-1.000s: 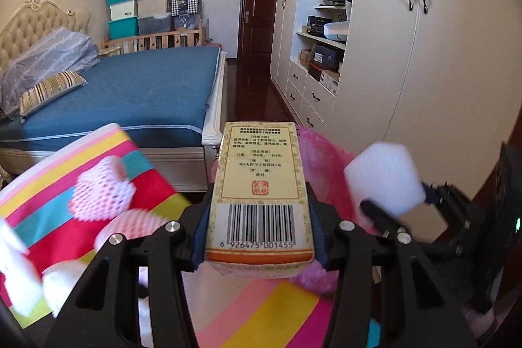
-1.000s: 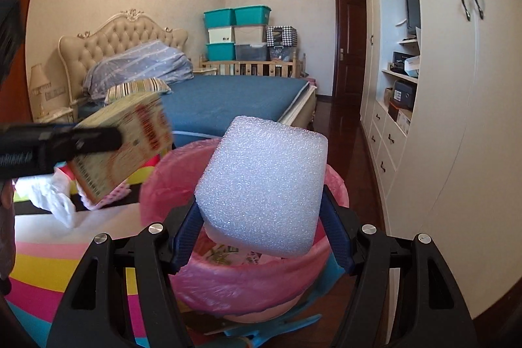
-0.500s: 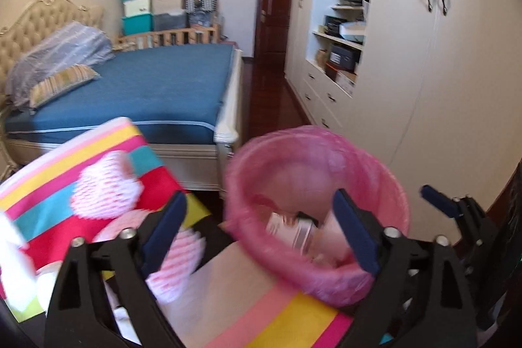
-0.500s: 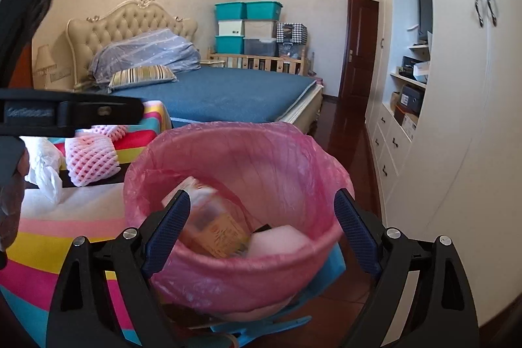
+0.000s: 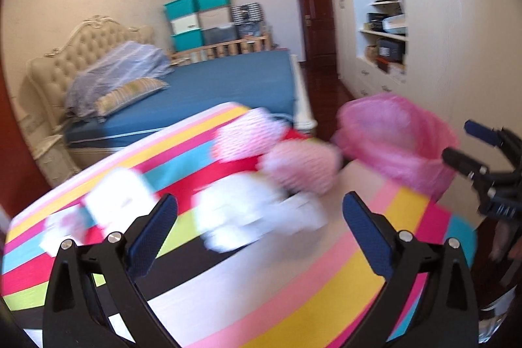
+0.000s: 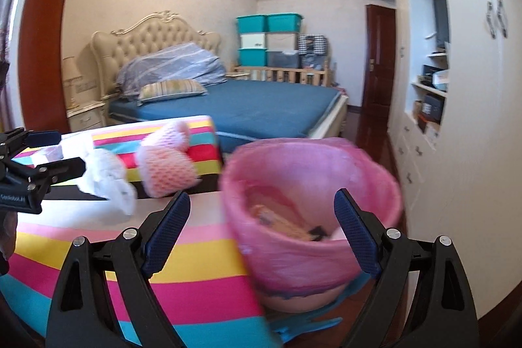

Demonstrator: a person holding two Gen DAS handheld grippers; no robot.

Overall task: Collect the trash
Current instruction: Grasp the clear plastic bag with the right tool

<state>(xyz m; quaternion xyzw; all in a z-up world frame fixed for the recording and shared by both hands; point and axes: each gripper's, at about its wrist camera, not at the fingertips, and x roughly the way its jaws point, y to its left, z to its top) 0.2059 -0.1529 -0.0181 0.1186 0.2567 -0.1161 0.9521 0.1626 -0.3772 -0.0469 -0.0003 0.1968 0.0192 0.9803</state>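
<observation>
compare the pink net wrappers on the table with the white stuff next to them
The pink net wrappers are rounded, puffy and mesh-patterned; the white stuff looks like crumpled, shapeless plastic. The wrappers lie nearer the bin; the white stuff lies farther along, by the left claw. Both rest loose on the striped tablecloth, uncollected.

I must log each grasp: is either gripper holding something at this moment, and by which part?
Nothing is held. The left gripper and the right gripper both show wide, empty jaws.
</observation>
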